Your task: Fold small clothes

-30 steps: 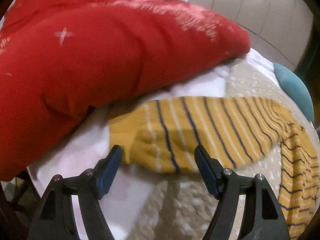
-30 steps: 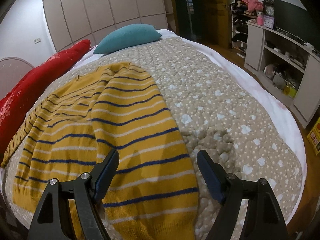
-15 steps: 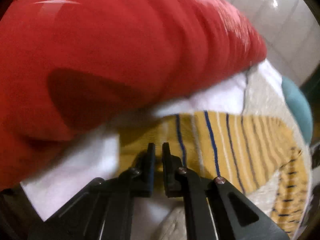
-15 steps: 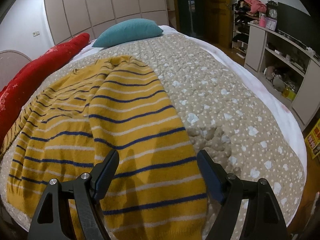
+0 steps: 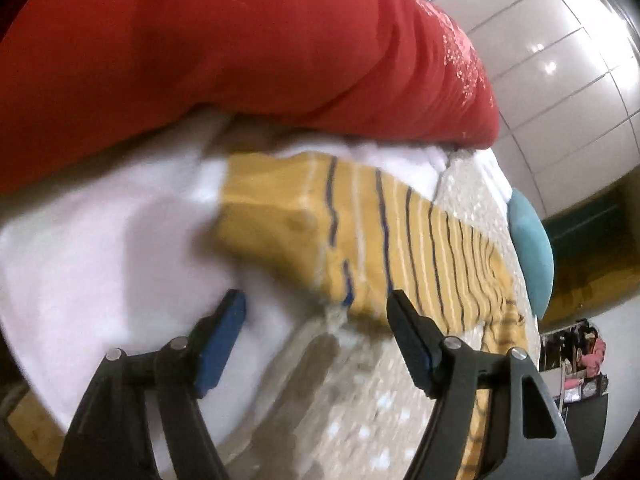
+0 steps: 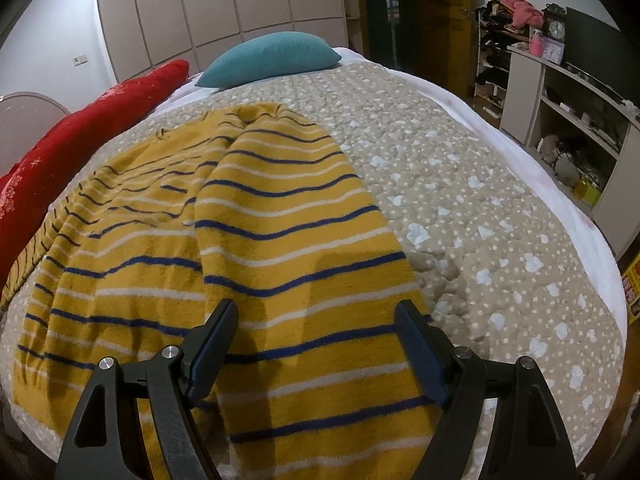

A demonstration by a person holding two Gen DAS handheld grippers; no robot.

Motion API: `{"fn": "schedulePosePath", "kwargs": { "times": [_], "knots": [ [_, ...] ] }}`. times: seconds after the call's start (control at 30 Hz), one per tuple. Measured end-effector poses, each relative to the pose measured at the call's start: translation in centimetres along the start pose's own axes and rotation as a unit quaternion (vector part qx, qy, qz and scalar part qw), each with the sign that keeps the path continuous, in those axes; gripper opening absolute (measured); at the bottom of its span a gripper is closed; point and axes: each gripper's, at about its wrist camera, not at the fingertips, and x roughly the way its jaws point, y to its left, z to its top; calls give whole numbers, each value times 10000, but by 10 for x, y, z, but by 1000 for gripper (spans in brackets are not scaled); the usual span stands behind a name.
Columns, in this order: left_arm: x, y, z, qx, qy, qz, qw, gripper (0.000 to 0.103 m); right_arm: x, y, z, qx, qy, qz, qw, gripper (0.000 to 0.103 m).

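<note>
The sweater [image 6: 288, 248] is fuzzy knit, the quilt [image 6: 472, 200] a puckered matt cloth (dotted), the wardrobe [image 5: 560, 72] doors glossy, the gripper fingers [image 6: 420, 344] matt black plastic.

Right hand-held gripper [image 6: 314, 320]: jaws wide apart, nothing pinched, over sweater hem | Yellow striped sweater [image 6: 248, 240]: spread on bed, one side folded inward | Quilt [image 6: 460, 208]: beige, dotted, covers bed | Teal pillow [image 6: 272, 56]: at far end | Red bolster [image 6: 100, 116]: along left edge | Shelving [image 6: 568, 92]: right wall, cluttered
</note>
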Motion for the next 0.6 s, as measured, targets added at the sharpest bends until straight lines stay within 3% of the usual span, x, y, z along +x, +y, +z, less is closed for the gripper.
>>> {"fn": "schedulePosePath", "kwargs": {
  "times": [0.07,0.1,0.13,0.2,0.3,0.43,0.6],
  "knots": [
    [12,-7,10,-99,-88,46,9999,67,-6,-1,1,-23,-65,-51,10000,84],
    [15,-9,15,-113,-123,132,9998,31,-9,-1,1,-53,-104,-99,9999,84],
    [18,-12,21,-84,-101,345,9993,5,-11,-1,1,-77,-129,-133,9998,84],
    [15,-16,27,-42,-114,507,9986,4,-15,-2,2,-129,-180,-208,9995,84],
    [-16,-42,30,564,-507,793,9940,4,-17,-5,3,-125,-271,-230,9993,84],
    [-58,-87,47,1324,-936,1097,9807,4,-11,-11,2,-54,-256,-75,9996,80],
    [-93,-143,108,1493,-1681,1732,9589,4,-9,-16,-4,-130,-296,21,9995,78]
  ]
}}
